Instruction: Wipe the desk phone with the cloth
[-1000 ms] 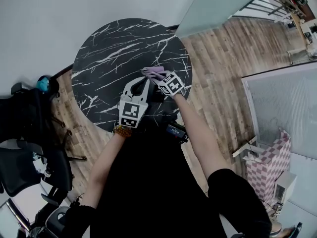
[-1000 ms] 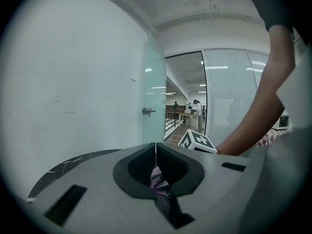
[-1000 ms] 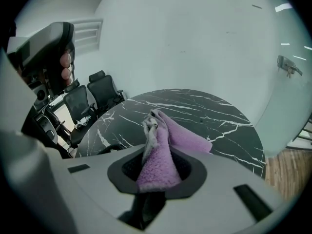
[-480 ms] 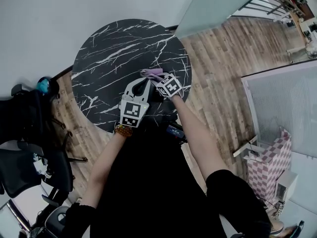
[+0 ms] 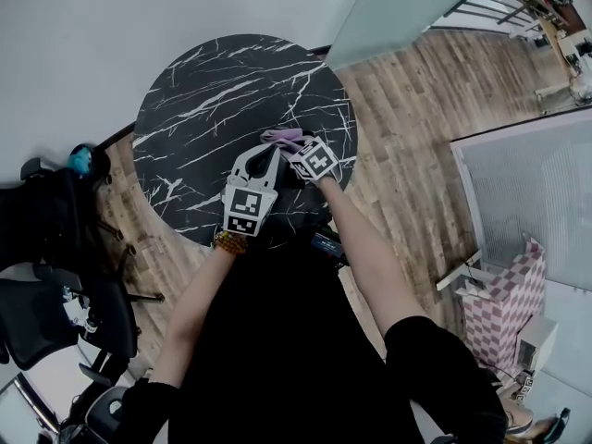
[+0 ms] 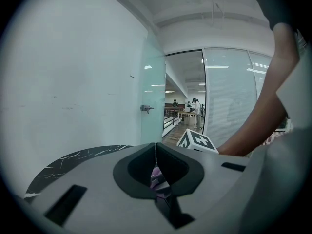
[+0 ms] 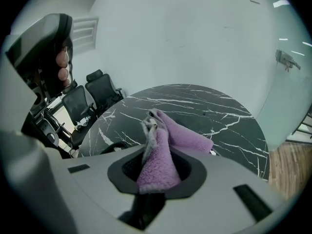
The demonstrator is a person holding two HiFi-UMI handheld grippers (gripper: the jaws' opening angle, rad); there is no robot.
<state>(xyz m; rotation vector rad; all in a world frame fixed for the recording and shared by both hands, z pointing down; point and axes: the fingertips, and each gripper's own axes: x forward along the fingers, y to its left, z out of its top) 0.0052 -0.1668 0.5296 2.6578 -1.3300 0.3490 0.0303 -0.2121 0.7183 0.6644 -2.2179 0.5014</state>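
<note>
On the round black marble table (image 5: 194,100), my right gripper (image 5: 294,148) is shut on a purple cloth (image 5: 283,138). In the right gripper view, the cloth (image 7: 161,150) bulges up from between the jaws. A black shape beneath the two grippers looks like the desk phone (image 5: 294,180), mostly hidden. A black cord (image 7: 105,147) curls on the table beside it. My left gripper (image 5: 265,154) lies just left of the right one, jaws together with nothing seen between them. The cloth (image 6: 157,175) shows below them in the left gripper view.
Black office chairs (image 5: 51,248) stand left of the table, also seen in the right gripper view (image 7: 97,94). A white wall (image 5: 83,35) lies beyond the table and a glass partition (image 5: 407,7) at the upper right. Wooden floor (image 5: 407,118) runs on the right.
The right gripper and cloth have shifted very slightly toward me over the phone. The left gripper has stayed put.
</note>
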